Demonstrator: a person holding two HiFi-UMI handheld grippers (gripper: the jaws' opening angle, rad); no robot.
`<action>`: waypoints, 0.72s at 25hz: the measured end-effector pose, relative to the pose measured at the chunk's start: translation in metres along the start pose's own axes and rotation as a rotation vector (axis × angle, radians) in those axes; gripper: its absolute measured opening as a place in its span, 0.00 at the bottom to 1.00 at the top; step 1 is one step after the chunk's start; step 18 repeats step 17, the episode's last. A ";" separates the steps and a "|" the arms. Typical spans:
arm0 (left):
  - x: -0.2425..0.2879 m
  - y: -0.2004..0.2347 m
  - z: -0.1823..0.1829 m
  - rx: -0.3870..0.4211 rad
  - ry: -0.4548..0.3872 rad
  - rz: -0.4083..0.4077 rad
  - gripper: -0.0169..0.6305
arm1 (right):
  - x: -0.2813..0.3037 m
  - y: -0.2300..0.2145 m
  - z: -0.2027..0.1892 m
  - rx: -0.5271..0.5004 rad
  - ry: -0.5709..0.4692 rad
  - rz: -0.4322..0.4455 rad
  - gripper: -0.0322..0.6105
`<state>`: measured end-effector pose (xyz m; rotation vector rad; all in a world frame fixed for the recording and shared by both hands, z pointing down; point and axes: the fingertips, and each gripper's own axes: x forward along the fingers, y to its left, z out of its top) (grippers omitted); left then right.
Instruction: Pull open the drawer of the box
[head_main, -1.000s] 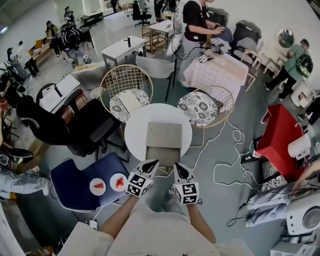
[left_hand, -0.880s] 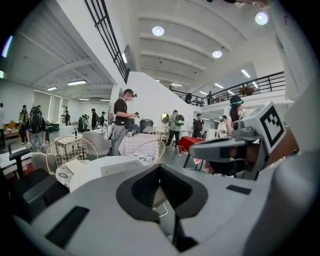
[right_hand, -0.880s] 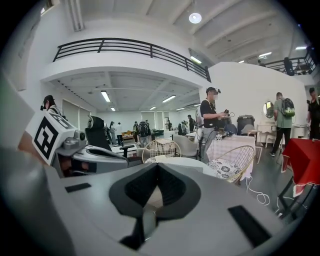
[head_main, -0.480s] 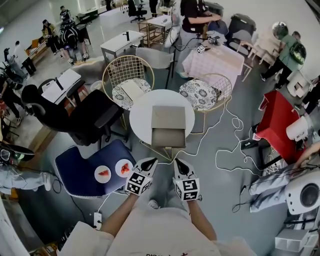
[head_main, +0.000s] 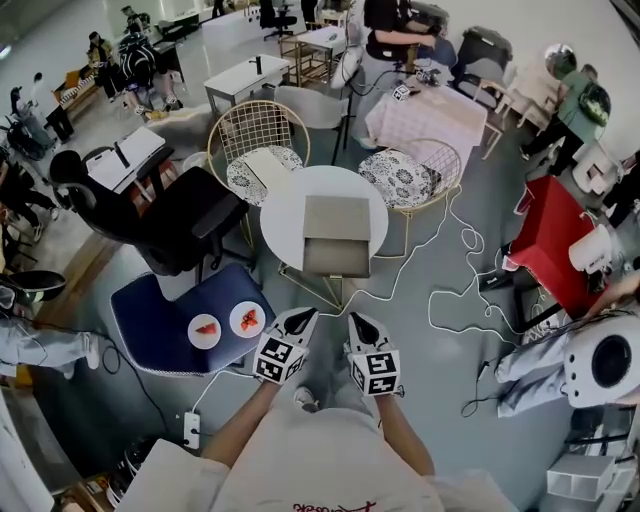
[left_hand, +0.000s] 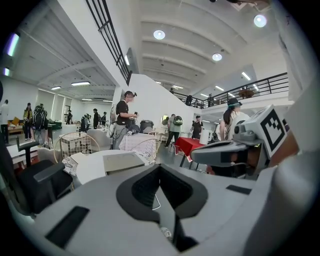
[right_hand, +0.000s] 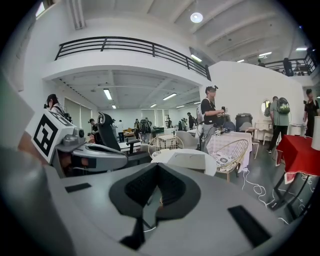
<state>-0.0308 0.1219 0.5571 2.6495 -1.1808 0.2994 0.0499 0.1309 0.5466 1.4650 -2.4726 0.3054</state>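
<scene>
A grey-brown box (head_main: 337, 217) lies on a round white table (head_main: 285, 215). Its drawer (head_main: 336, 258) stands pulled out towards me. Both grippers hang in front of my body, well short of the table and touching nothing. My left gripper (head_main: 304, 316) is shut and empty, and so is my right gripper (head_main: 356, 321) beside it. In the left gripper view the left gripper (left_hand: 159, 169) points at the box (left_hand: 121, 161) some way ahead. From the right gripper view, the right gripper (right_hand: 156, 168) faces the box (right_hand: 188, 159) and table (right_hand: 161, 156).
A blue chair (head_main: 160, 320) at my left carries two plates (head_main: 204, 331) of red slices. Two wire chairs (head_main: 258, 150) with patterned cushions stand behind the table, and a black office chair (head_main: 170, 220) is left of it. A white cable (head_main: 450, 290) trails over the floor. People stand farther off.
Both grippers have drawn back from the table's edge and the open drawer, and a stretch of floor now separates them from it. The drawer stays pulled out.
</scene>
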 end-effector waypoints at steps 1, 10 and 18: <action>-0.001 -0.002 0.000 0.000 -0.002 0.000 0.04 | -0.002 0.001 0.000 -0.002 -0.001 0.001 0.07; -0.013 -0.012 0.001 0.001 0.003 0.005 0.05 | -0.016 0.005 0.004 -0.010 -0.001 0.005 0.07; 0.006 0.003 0.009 0.005 0.003 0.008 0.04 | 0.005 -0.008 0.011 -0.012 0.003 0.011 0.07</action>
